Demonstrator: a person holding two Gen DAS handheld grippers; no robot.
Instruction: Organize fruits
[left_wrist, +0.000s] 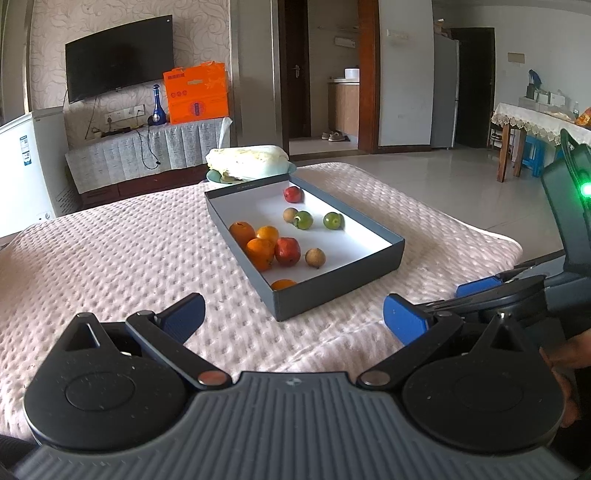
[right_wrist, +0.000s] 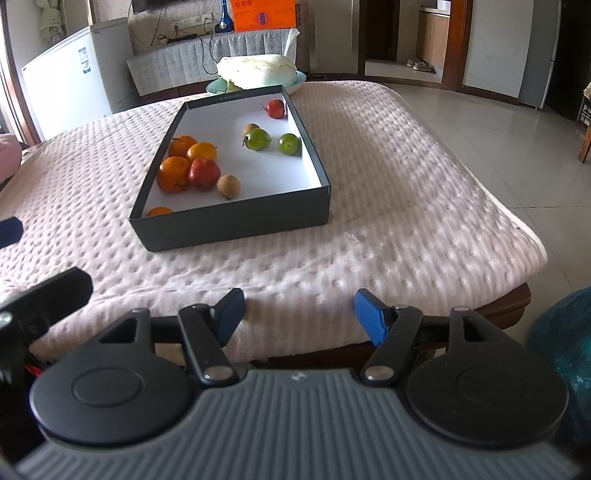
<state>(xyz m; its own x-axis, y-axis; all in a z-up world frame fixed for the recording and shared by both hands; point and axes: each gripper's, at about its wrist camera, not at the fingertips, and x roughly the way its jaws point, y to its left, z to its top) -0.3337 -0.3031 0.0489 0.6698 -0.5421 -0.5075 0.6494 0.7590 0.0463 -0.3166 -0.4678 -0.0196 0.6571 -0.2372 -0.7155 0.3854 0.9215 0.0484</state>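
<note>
A dark grey box (left_wrist: 332, 291) (right_wrist: 236, 225) with a white floor sits on the pink quilted cloth. Inside, several oranges (left_wrist: 260, 253) (right_wrist: 173, 179) cluster at the left with a red fruit (left_wrist: 287, 251) (right_wrist: 204, 173) and a brown fruit (left_wrist: 315, 257) (right_wrist: 228, 185). Two green fruits (left_wrist: 303, 219) (right_wrist: 258, 139), another brown one and a second red fruit (left_wrist: 293, 194) (right_wrist: 276, 108) lie farther back. My left gripper (left_wrist: 295, 317) hovers open before the box's near left corner, holding nothing. Open and empty, my right gripper (right_wrist: 301, 314) hangs over the table's near edge.
A cabbage (left_wrist: 247, 162) (right_wrist: 258, 70) on a plate stands just behind the box. The cloth-covered table drops off to tiled floor (right_wrist: 498, 140) on the right. A teal bag (right_wrist: 565, 350) sits low at the right. A white fridge (right_wrist: 66, 85) stands at the far left.
</note>
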